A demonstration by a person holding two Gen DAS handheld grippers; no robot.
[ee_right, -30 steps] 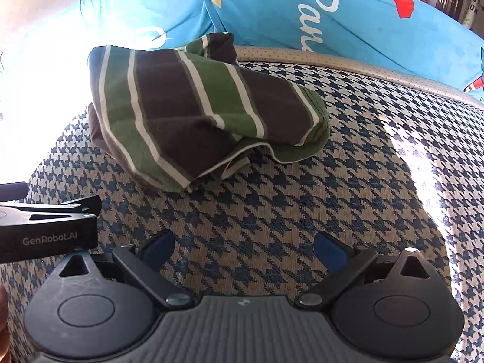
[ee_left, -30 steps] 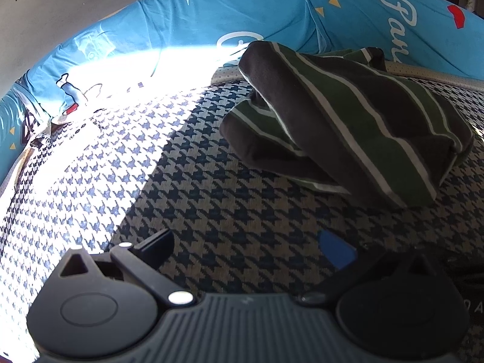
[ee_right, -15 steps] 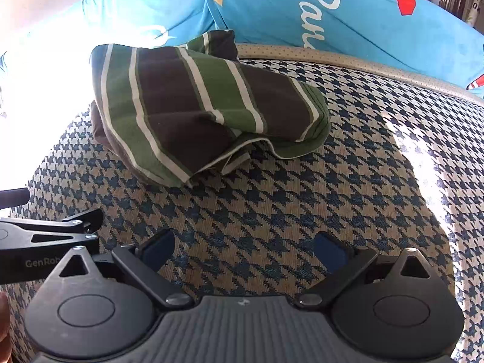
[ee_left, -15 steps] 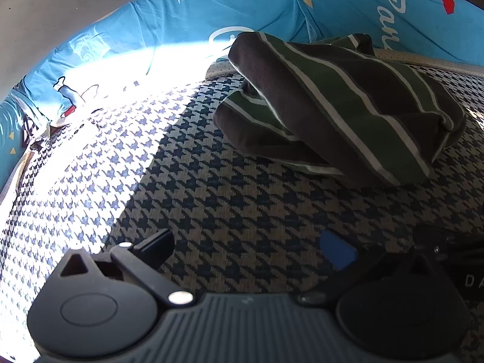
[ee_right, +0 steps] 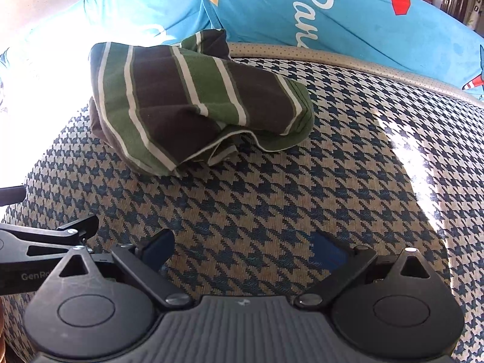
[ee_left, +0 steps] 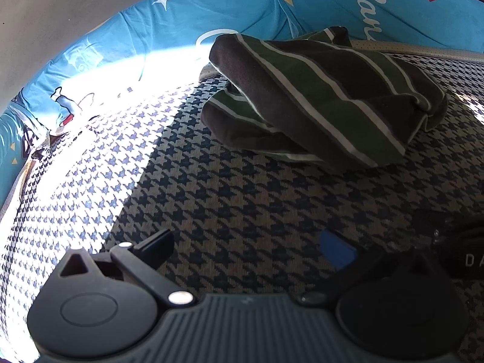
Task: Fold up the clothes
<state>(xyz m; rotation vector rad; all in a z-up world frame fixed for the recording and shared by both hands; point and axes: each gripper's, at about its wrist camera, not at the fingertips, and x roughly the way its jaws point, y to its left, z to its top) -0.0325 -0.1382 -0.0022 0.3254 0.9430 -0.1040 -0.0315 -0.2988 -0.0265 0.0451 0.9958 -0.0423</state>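
A wide cushion surface covered in blue-and-beige houndstooth woven fabric (ee_right: pixel 272 205) fills both wrist views, partly in bright sunlight, partly shaded. Behind it runs a bright blue printed cloth with white lettering and small cartoon figures (ee_right: pixel 348 24), draped along the back edge. On the houndstooth surface, close to that blue cloth, lies a loosely bunched garment of dark brown and green stripes with thin white lines (ee_left: pixel 317 96), its hem turned up at the near side. The right gripper (ee_right: pixel 245 251) hovers near the garment with its fingers spread apart and empty; the left gripper (ee_left: pixel 248 248), just beside it, is likewise spread and holds nothing
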